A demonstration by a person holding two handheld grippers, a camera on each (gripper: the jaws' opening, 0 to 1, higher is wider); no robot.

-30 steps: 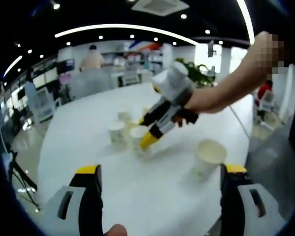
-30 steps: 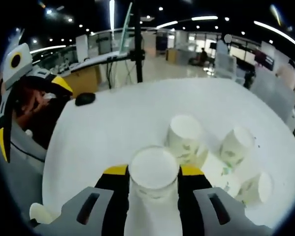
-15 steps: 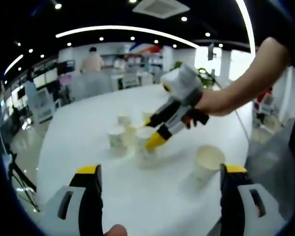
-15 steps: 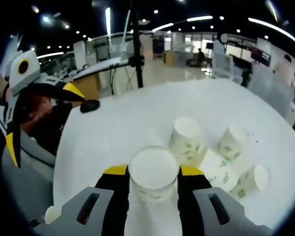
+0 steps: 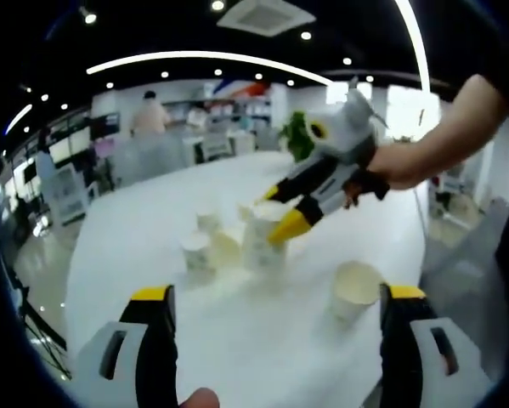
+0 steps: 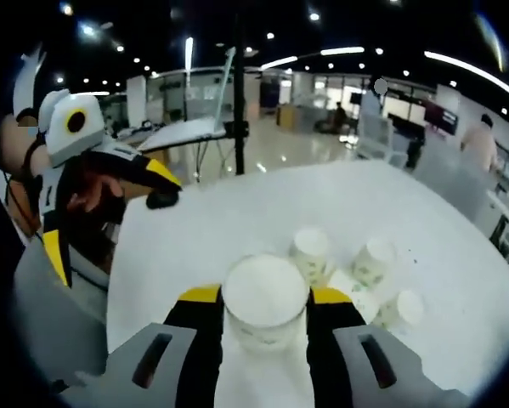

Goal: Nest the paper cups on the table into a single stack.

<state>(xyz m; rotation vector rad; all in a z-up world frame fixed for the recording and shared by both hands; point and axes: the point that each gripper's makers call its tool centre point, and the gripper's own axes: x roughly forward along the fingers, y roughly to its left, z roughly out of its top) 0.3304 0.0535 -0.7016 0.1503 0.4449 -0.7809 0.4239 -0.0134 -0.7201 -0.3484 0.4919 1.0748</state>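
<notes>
A white paper cup (image 6: 265,310) with a green print sits between the jaws of my right gripper (image 6: 265,295), which is shut on it and holds it above the white round table (image 6: 237,221). Below it stand three upright cups (image 6: 311,251) close together, with one cup (image 6: 349,285) lying on its side among them. In the left gripper view the right gripper (image 5: 281,210) hangs with its held cup (image 5: 261,245) over that cluster (image 5: 196,252). A single upright cup (image 5: 353,289) stands nearer, just inside the right jaw of my open left gripper (image 5: 278,293).
The left gripper (image 6: 105,212) and the person's hand fill the left side of the right gripper view, with a black object (image 6: 165,200) on the table behind it. A tripod pole (image 6: 239,102) stands past the table's far edge. Office desks and a person (image 5: 149,115) lie beyond.
My right gripper has risen with the cup, so the cups on the table look smaller and farther. The left gripper stays open over the near table edge.
</notes>
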